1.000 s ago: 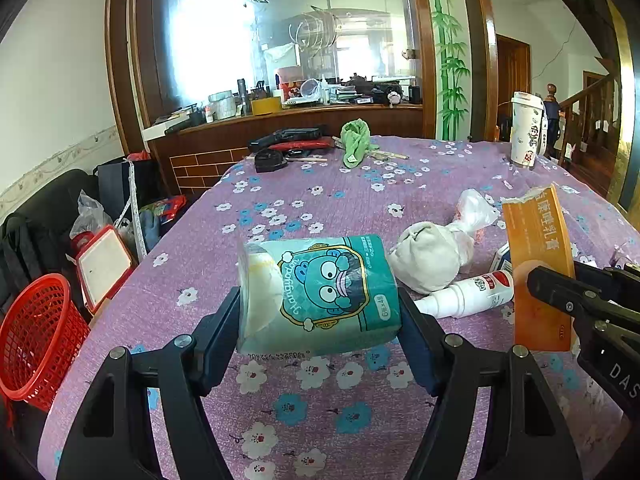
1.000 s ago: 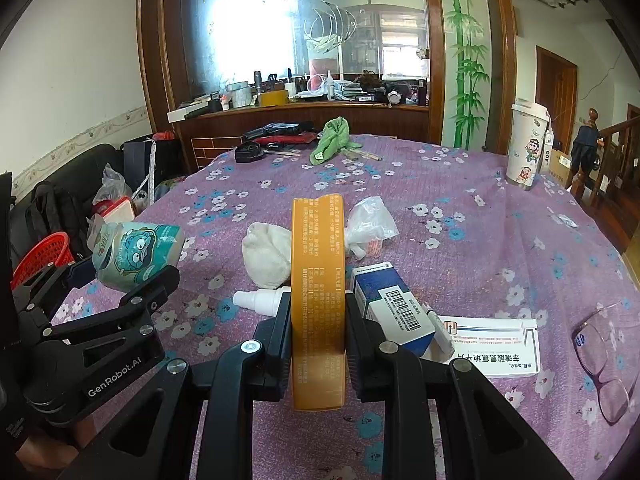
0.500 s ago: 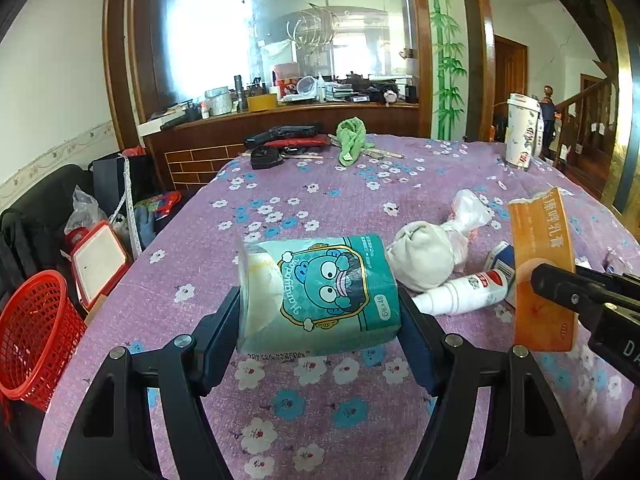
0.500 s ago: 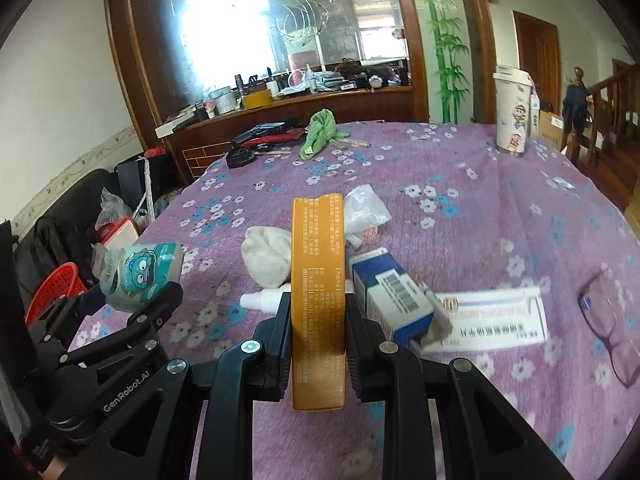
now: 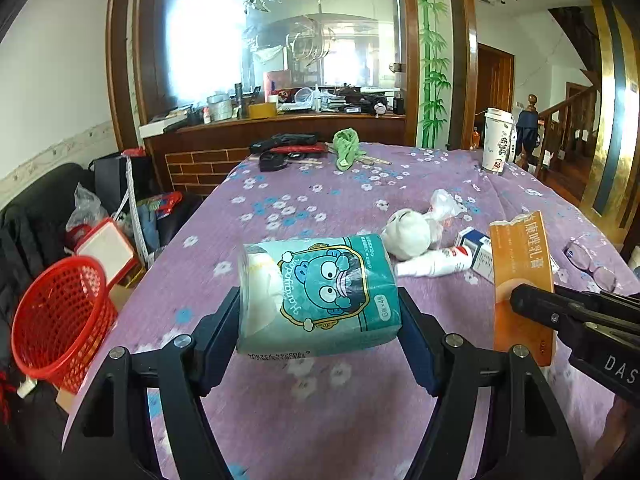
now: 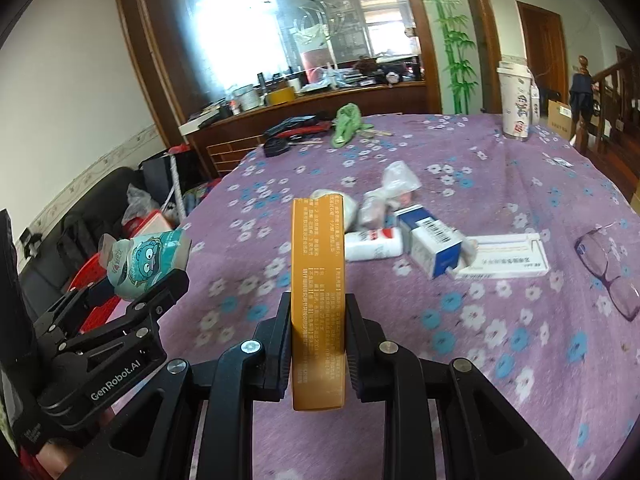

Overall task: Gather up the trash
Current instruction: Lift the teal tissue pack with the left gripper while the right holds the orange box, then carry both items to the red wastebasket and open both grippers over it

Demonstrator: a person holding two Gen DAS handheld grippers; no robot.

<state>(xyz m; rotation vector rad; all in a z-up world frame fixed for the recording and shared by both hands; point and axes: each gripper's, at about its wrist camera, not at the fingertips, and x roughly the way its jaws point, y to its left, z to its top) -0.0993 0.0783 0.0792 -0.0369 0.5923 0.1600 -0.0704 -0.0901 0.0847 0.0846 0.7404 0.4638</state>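
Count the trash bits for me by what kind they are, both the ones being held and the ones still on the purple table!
Tissue pack, held by left gripper: 1
Boxes: 3, orange box in right gripper, blue-white box, flat white box
White bottle: 1
White wad: 1
Clear plastic bag: 1
Total: 7

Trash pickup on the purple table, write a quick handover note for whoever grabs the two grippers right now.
Left gripper: shut on the teal tissue pack, lifted off the table.
Right gripper: shut on the orange box, held upright.
Red basket stands on the floor off the table's left edge; nothing visibly dropped in yet.
Left on the purple tablecloth: white wad, crumpled plastic bag, white bottle, blue-and-white box, flat white box.
Glasses are probably not trash.
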